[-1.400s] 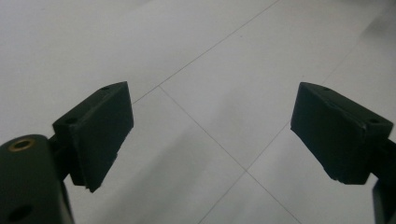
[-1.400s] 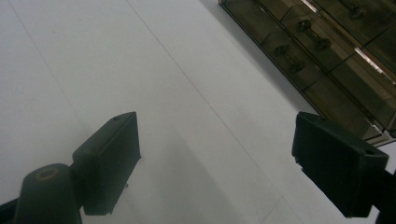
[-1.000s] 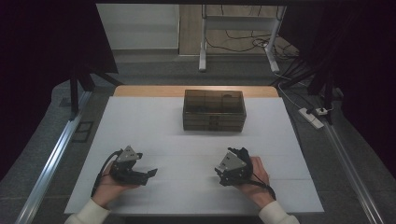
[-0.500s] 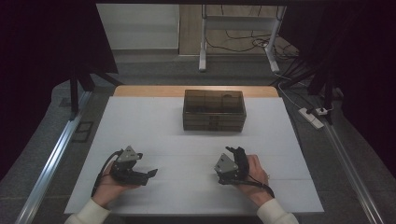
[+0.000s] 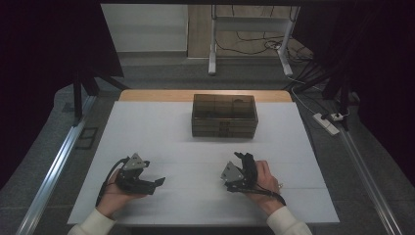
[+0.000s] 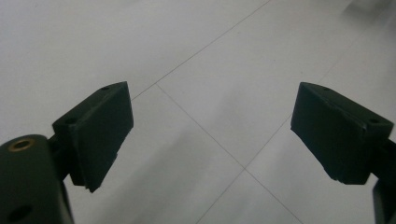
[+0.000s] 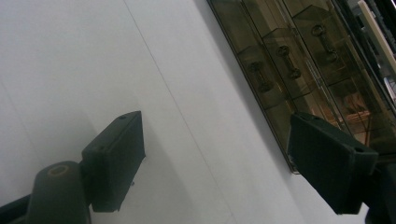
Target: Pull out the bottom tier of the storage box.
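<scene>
Drawer handles, small and dumbbell-shaped, visible through the smoky brown translucent plastic drawer box [image 7: 303, 70] in the right gripper view; seen from above merely as a dark block [image 5: 224, 115] at the far middle of the white table [image 5: 161, 127]. Well apart from both: left gripper [image 5: 157, 182] and right gripper [image 5: 239, 156], jaws spread wide, holding nothing. Right gripper turned slightly since a second ago.

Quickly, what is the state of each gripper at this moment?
Left gripper: open, jaws wide apart, holding nothing, over the white table.
Right gripper: open, holding nothing, pointed toward the brown drawer box.
</scene>
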### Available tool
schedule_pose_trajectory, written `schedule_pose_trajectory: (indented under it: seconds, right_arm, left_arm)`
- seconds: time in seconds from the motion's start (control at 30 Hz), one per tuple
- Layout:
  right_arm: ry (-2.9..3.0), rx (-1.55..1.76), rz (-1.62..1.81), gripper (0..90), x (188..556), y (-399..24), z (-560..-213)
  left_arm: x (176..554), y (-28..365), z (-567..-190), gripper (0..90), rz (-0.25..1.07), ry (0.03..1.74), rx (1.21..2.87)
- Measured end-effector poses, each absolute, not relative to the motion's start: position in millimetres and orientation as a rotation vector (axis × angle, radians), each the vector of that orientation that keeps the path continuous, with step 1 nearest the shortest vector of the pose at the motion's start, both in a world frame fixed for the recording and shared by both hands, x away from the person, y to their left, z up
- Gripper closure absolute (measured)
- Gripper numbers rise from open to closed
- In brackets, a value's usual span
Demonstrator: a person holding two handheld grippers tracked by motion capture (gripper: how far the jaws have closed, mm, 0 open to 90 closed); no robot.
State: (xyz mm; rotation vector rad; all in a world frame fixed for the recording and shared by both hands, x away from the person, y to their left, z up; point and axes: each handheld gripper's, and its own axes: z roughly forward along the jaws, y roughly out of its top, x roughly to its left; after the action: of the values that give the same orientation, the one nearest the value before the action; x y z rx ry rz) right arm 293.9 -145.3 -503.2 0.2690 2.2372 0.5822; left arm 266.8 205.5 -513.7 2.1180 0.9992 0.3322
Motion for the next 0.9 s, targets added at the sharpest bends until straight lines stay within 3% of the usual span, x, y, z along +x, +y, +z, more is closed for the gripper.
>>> schedule_pose_trajectory:
  seconds: [0.9]
  right_arm:
    - [2.194, 0.229, 0.538, 21.5, 301.5, -138.8, -503.8]
  left_arm:
    - [266.7, 205.5, -513.9, 12.4, 0.332, 0.999, 2.120]
